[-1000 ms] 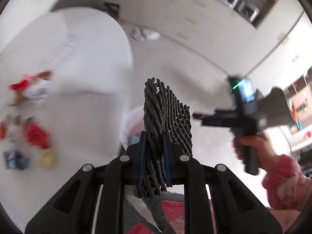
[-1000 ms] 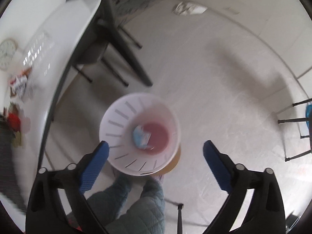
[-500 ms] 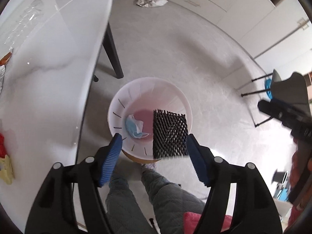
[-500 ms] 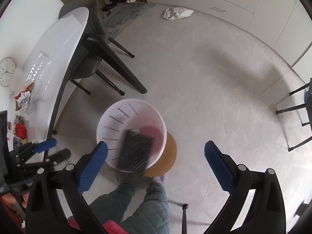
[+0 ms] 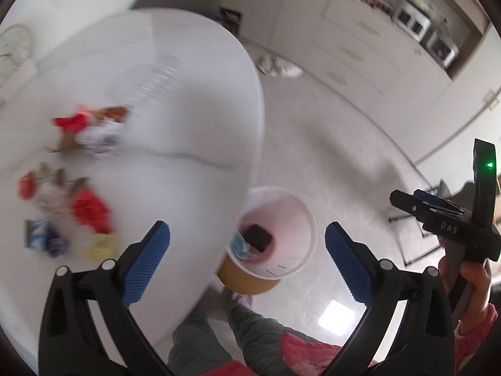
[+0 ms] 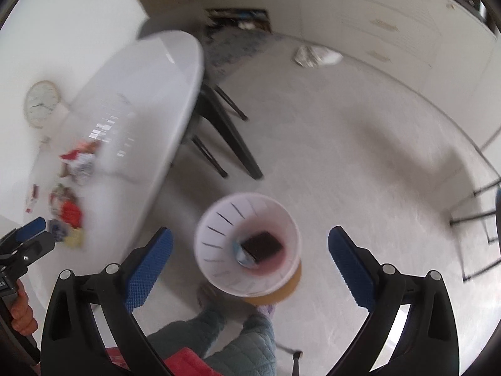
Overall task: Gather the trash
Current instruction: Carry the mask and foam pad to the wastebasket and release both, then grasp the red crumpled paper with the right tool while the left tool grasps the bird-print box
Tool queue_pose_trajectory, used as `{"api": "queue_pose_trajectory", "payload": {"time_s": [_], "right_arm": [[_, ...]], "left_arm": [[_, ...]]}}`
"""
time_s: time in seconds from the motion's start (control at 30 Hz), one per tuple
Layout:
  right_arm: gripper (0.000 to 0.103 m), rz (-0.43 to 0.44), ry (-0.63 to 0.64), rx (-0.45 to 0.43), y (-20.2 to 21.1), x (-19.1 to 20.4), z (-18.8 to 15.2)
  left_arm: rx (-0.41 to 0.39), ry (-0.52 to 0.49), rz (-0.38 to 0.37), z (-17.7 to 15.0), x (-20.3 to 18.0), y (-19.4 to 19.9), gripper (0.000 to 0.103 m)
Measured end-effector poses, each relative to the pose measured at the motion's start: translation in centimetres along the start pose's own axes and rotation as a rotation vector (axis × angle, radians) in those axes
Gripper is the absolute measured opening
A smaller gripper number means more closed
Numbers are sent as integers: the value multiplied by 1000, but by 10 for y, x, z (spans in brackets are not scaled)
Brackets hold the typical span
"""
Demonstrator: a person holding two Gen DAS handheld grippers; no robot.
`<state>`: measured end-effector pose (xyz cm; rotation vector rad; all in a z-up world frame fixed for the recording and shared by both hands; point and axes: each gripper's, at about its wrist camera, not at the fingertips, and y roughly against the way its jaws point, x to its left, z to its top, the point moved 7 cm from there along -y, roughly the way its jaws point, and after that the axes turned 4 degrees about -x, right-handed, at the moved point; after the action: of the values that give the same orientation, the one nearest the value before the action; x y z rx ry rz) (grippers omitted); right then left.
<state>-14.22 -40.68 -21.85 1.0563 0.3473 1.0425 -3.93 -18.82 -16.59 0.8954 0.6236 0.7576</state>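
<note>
A white bin (image 5: 308, 219) (image 6: 213, 219) stands on the floor beside the white table (image 5: 172, 141). In it lie a black mesh pad (image 5: 258, 236) (image 6: 262, 244) and a blue mask (image 5: 239, 246). My left gripper (image 5: 247, 230) hangs above the bin and the table's edge; its jaws are opening, with nothing between them. My right gripper (image 6: 250, 234) is open and empty over the bin. Blurred trash lies on the table: a red wrapper (image 5: 90, 210), a red-and-white wrapper (image 5: 90, 128), a blue packet (image 5: 40, 238) and a yellow scrap (image 5: 100, 244).
The bin rests on a round wooden stool (image 5: 244, 277), close to the person's legs (image 5: 250, 329). Dark chair legs (image 6: 225, 131) stand beyond the table. A crumpled bag (image 6: 316, 56) lies on the floor near the cabinets. A clock (image 6: 41, 103) leans by the wall.
The left gripper, shut on the black mesh pad a second ago, opened over the bin; the pad dropped in. Both views then rose and swung toward the table.
</note>
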Motion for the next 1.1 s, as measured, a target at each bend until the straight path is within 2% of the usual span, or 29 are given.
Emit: {"api": "queue_pose_trajectory", "payload": {"time_s": [0.1, 0.23, 0.4, 0.5, 0.63, 0.77, 0.97, 1.03, 1.1], "right_arm": [[100, 60, 58, -50, 16, 41, 18], [100, 116, 144, -74, 23, 90, 32], [100, 164, 243, -71, 15, 144, 40], [100, 198, 284, -54, 9, 176, 38], [100, 240, 339, -19, -6, 218, 28], [100, 277, 393, 35, -32, 260, 11], [100, 298, 516, 145, -93, 322, -26], [97, 287, 550, 168, -110, 338, -35], [92, 284, 573, 204, -127, 352, -42]], "left_arm": [[-43, 41, 40, 1, 30, 26, 95], [-84, 113, 123, -7, 81, 51, 95], [-108, 226, 193, -19, 147, 71, 95], [-124, 245, 238, -24, 181, 82, 95], [-121, 229, 280, -39, 218, 89, 95], [-93, 212, 282, -48, 251, 88, 95], [-36, 131, 215, -53, 286, 66, 95], [-7, 75, 181, -54, 291, 57, 95], [19, -30, 155, -54, 296, 46, 95]]}}
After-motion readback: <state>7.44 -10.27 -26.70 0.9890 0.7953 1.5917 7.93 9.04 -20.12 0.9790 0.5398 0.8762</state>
